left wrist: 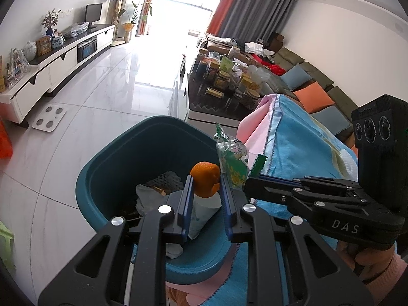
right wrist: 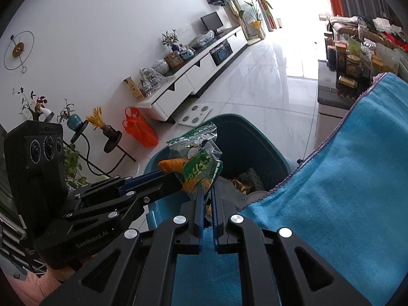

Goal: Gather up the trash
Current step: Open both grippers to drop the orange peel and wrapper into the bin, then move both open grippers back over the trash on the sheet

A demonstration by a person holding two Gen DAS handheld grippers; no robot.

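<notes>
My left gripper [left wrist: 205, 186] is shut on a piece of orange peel [left wrist: 206, 181] and holds it over the teal trash bin [left wrist: 122, 163]. The bin holds crumpled paper, a white cup and other scraps. My right gripper [right wrist: 207, 191] is shut on a green and clear snack wrapper [right wrist: 197, 163] at the bin's rim [right wrist: 257, 130]. In the left wrist view the right gripper [left wrist: 251, 178] comes in from the right with the wrapper [left wrist: 233, 160]. In the right wrist view the left gripper [right wrist: 173, 170] comes in from the left with the peel [right wrist: 169, 165].
A blue and pink cloth [left wrist: 301, 148] covers the table edge right of the bin. Beyond it a low table carries several jars [left wrist: 224, 81]. A white scale [left wrist: 48, 117] lies on the tiled floor. A TV cabinet [left wrist: 51, 71] lines the left wall. A sofa [left wrist: 318, 86] stands at right.
</notes>
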